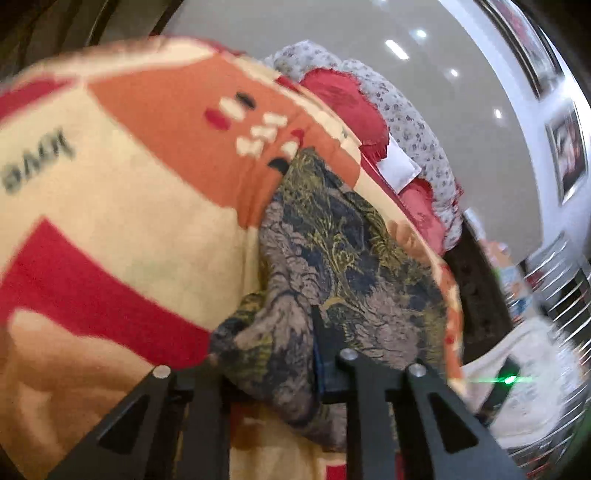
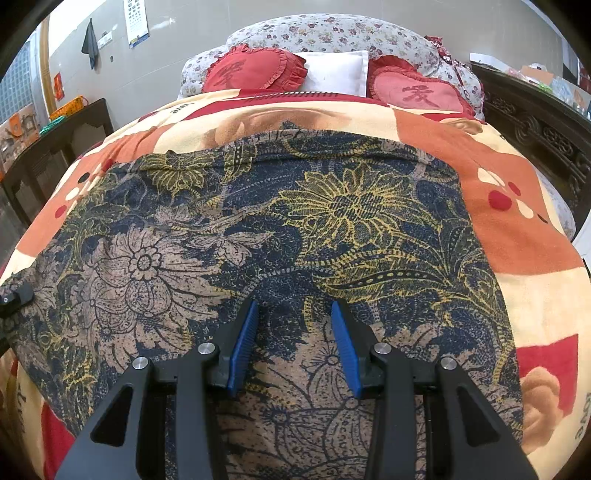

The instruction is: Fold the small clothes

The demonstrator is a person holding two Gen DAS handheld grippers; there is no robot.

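A dark blue, tan and yellow floral garment point(image 2: 280, 229) lies spread flat on a bed blanket point(image 2: 524, 229). My right gripper point(image 2: 293, 314) is open, its blue pads point(image 2: 243, 339) just above the garment's near middle, holding nothing. In the left wrist view my left gripper point(image 1: 295, 343) is shut on a bunched edge of the same garment point(image 1: 332, 251), which drapes over and hides the fingers. The left gripper's tip shows at the left edge of the right wrist view point(image 2: 14, 295), at the garment's left side.
Two red heart cushions point(image 2: 255, 72), a white pillow point(image 2: 332, 75) and a floral bolster point(image 2: 332, 33) lie at the bed's head. A dark carved wooden frame point(image 2: 535, 129) runs along the right, a dark cabinet point(image 2: 55, 147) stands at left.
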